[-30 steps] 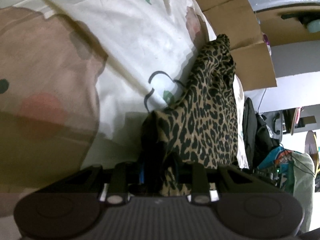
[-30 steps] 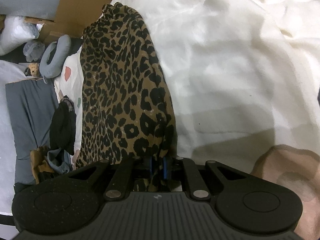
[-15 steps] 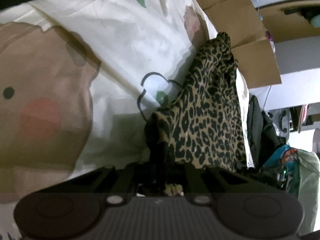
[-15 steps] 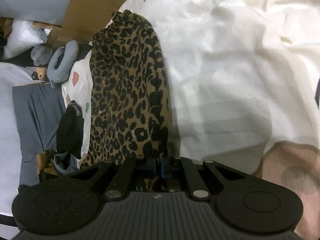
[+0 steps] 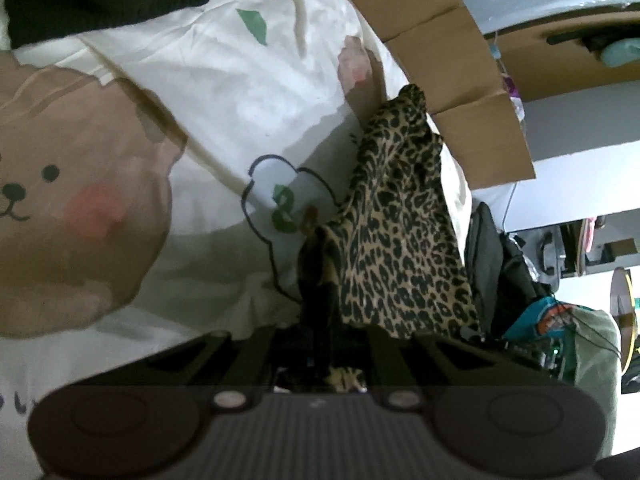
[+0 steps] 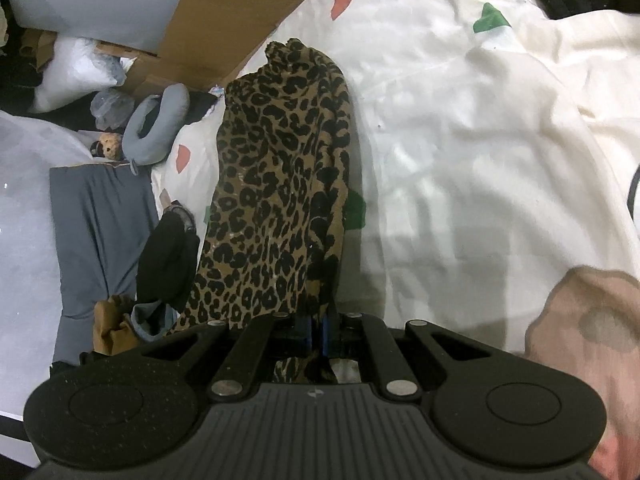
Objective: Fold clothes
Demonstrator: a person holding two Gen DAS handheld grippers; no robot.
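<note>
We see both grippers — left gripper and right gripper, lower centre of each frame — clamped narrow on the leopard-print garment.

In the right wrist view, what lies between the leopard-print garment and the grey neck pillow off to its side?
In the right wrist view, a strip of the cream bedsheet with a pink patch lies between the leopard-print garment and the grey neck pillow.
</note>
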